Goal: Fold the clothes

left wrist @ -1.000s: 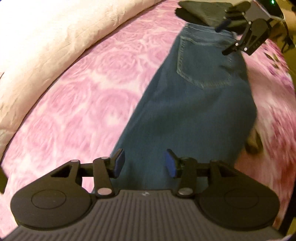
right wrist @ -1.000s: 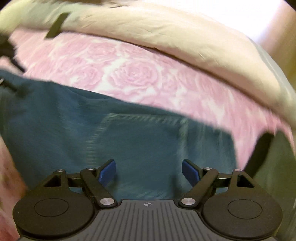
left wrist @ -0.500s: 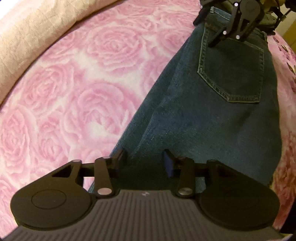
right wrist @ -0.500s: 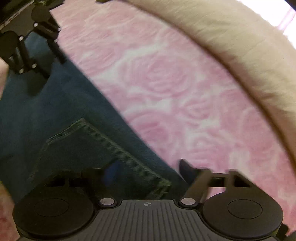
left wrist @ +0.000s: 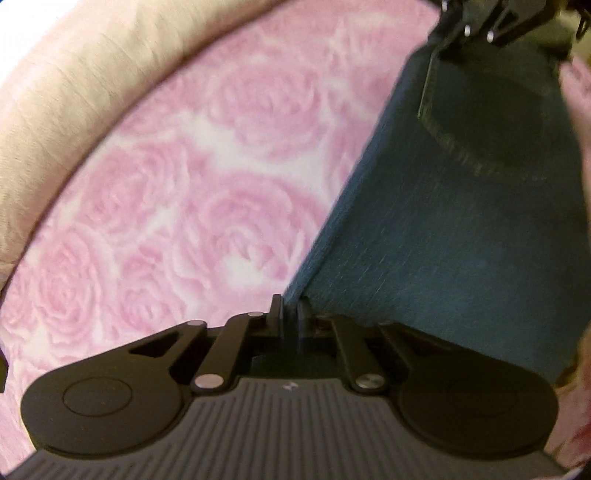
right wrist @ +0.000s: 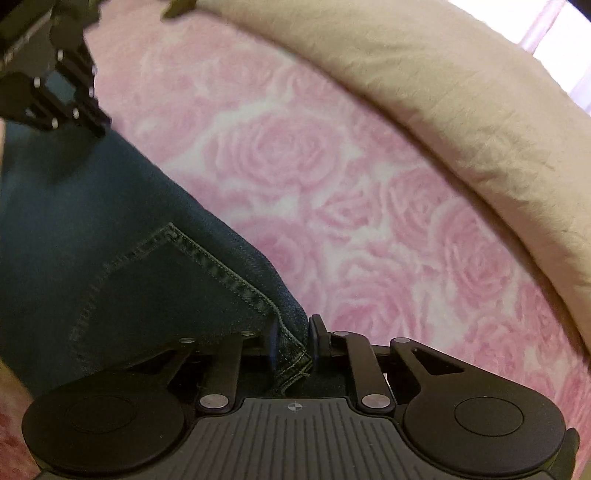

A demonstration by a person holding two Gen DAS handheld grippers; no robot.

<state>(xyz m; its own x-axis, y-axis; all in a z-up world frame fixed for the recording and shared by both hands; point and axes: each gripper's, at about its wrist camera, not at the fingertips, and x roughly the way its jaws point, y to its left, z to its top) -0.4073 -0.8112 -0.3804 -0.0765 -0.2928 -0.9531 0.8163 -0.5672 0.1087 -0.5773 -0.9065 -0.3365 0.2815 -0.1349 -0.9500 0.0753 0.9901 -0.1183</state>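
Observation:
A pair of blue jeans (left wrist: 461, 206) lies folded lengthwise on a pink rose-patterned bedspread (left wrist: 192, 192). My left gripper (left wrist: 290, 314) is shut on the jeans' edge at the leg end. My right gripper (right wrist: 293, 339) is shut on the stitched waistband corner of the jeans (right wrist: 110, 229), just past the back pocket (right wrist: 159, 280). The right gripper also shows at the top of the left wrist view (left wrist: 480, 26), and the left gripper at the top left of the right wrist view (right wrist: 55, 92). The jeans stretch between the two grippers.
A beige duvet (right wrist: 461, 96) lies bunched along the far side of the bed, also seen in the left wrist view (left wrist: 55, 110). Pink bedspread (right wrist: 351, 206) spreads between the jeans and the duvet.
Both grippers went from open over the jeans to shut on their edges. Each slid to the side of the jeans facing the duvet.

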